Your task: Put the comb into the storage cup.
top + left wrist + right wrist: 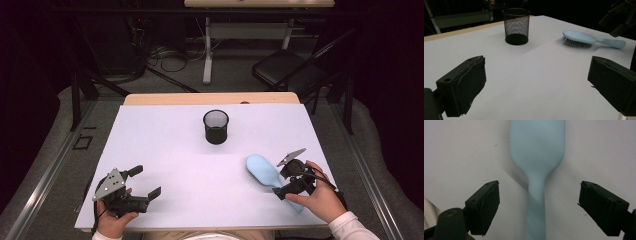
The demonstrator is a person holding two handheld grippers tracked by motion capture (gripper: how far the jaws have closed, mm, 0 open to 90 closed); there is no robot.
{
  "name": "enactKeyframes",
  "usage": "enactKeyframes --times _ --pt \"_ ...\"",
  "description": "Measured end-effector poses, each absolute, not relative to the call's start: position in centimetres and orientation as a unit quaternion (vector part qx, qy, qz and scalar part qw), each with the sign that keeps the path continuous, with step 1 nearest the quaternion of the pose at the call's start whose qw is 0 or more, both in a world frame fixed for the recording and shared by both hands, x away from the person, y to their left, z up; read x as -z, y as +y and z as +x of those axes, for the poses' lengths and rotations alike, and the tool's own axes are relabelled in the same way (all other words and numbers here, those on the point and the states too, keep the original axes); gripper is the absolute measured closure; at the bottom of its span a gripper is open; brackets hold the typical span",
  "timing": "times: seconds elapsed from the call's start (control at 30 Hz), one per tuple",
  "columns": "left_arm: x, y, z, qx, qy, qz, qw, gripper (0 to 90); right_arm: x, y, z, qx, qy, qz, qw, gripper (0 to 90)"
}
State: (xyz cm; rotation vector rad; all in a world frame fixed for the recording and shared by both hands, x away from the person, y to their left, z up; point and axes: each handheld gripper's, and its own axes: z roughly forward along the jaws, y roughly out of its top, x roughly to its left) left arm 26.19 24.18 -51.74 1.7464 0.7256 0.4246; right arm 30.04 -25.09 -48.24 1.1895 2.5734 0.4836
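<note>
- Hairbrush [265,171] lying bristles-down on desk [170,150], near right edge.
- Right hand-held gripper [539,207] straddling handle, jaws apart, not pressing.
- Left hand-held gripper [148,182] hovering wide open, well apart.
- Mesh cup [216,126] standing upright mid-desk.

- Lab or recording workspace, not a home
- White-topped table [165,150] set inside a dark metal frame [75,100]
- Loose cables [170,57] across grey carpet
- Folding chair [285,70], second desk [260,4] behind
</note>
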Motion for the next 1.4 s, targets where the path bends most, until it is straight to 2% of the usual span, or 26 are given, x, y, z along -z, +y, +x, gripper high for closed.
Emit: enactKeyframes --times 0.27,0.3,0.53,0.63,1.4 --pt "51.8 24.2 26.2 -0.181 0.308 0.743 0.565 1.8 48.5 -25.0 30.2 -0.166 0.889 0.408 0.126 20.5" --pt "51.8 24.2 26.2 -0.181 0.308 0.744 0.565 1.8 48.5 -25.0 30.2 -0.175 0.888 0.407 0.121 23.4" --pt "51.7 24.2 26.2 -0.181 0.307 0.744 0.566 2.1 48.4 -25.0 30.4 -0.176 0.891 0.403 0.112 26.3" --pt "51.7 24.2 26.2 -0.182 0.307 0.743 0.566 2.3 48.1 -24.8 30.5 -0.161 0.895 0.403 0.104 30.7" --pt "51.8 24.1 26.2 -0.18 0.305 0.744 0.567 2.7 50.1 -24.7 31.5 -0.143 0.895 0.411 0.102 45.1"
